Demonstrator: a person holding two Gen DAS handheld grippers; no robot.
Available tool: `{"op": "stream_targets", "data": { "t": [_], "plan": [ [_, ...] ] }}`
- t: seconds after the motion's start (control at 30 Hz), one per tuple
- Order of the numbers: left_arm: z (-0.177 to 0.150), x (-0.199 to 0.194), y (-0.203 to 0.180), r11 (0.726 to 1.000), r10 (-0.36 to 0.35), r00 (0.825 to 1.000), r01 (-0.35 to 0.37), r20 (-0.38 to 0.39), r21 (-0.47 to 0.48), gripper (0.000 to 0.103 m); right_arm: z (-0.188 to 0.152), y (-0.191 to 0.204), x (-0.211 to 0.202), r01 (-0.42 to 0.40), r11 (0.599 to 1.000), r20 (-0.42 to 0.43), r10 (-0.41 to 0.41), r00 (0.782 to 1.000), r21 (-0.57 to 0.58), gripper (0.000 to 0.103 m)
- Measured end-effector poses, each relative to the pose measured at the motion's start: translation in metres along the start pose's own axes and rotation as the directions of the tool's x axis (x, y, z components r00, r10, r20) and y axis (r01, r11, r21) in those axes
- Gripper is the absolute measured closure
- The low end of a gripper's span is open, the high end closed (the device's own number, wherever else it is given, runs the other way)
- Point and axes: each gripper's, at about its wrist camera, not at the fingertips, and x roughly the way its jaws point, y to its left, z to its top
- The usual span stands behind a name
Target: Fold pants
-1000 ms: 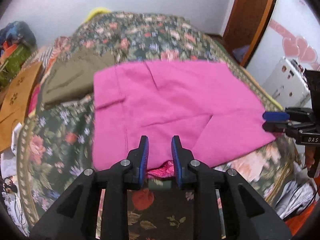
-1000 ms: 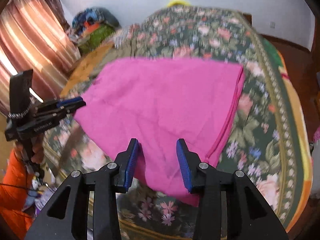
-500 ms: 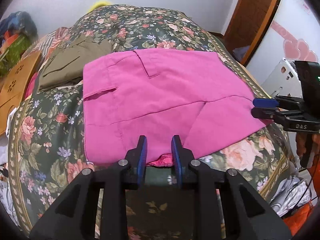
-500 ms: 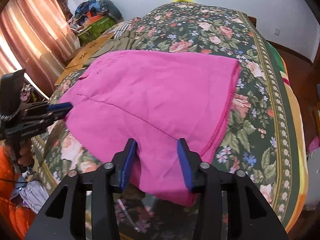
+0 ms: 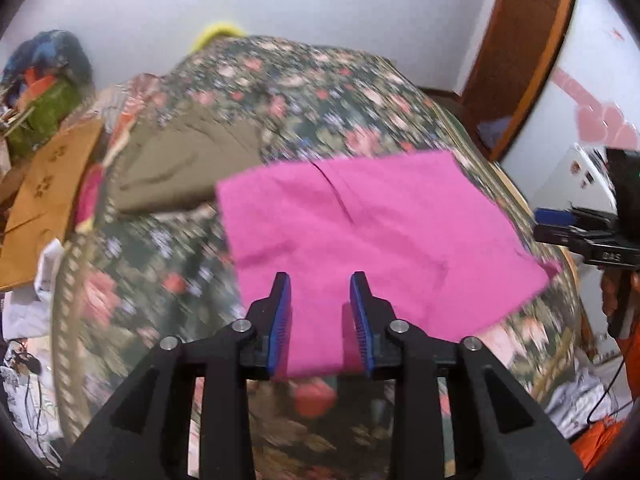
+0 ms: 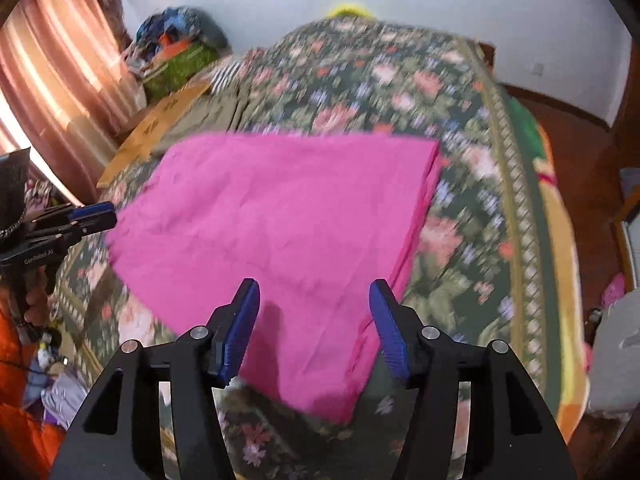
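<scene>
Left gripper (image 5: 320, 312) fingers parted a little, nothing clamped, above near edge of pink pants (image 5: 372, 232). Right gripper (image 6: 314, 328) spread wide, empty, over the pants' near corner. Pants lie folded flat on floral bedspread (image 6: 460, 128); olive garment (image 5: 180, 168) just beside them. Frames motion-blurred.

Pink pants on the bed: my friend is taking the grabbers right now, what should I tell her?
Left gripper: open, holding nothing, fingers over the near edge of the pink pants.
Right gripper: open wide, holding nothing, above the near corner.
The pants lie folded flat on the flowery bed, beside a folded brown garment.
Done: at least one fold.
Left: probably another fold; grip the near edge first.
</scene>
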Motion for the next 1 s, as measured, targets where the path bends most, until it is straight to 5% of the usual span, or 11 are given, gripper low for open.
{"op": "stream_targets", "data": {
  "t": [0.17,0.43,0.7,0.77,1.0],
  "plan": [
    [0.032,0.013,0.037,0.997,0.046,0.998,-0.043,0.038,-0.063,0.070,0.028,-0.018,-0.008,0.049,0.999,0.063,-0.050,0.997,0.019,0.050],
    [0.061,0.069,0.071,0.992,0.038,0.999,-0.041,-0.033,-0.122,0.070,0.069,-0.050,0.012,0.115,0.992,0.078,-0.118,0.990,0.043,0.050],
    [0.070,0.111,0.081,0.991,-0.011,0.994,-0.004,-0.107,-0.137,0.068,0.091,-0.077,0.058,0.111,0.991,0.031,-0.114,0.993,0.078,0.050],
    [0.069,0.117,0.082,0.990,-0.011,0.993,-0.005,-0.117,-0.141,0.052,0.094,-0.083,0.074,0.091,0.992,0.003,-0.091,0.996,0.091,0.050],
    [0.066,0.130,0.079,0.993,-0.030,0.992,0.015,-0.123,-0.121,0.050,0.095,-0.096,0.114,0.059,0.989,-0.059,-0.052,0.997,0.133,0.056]
  ]
}}
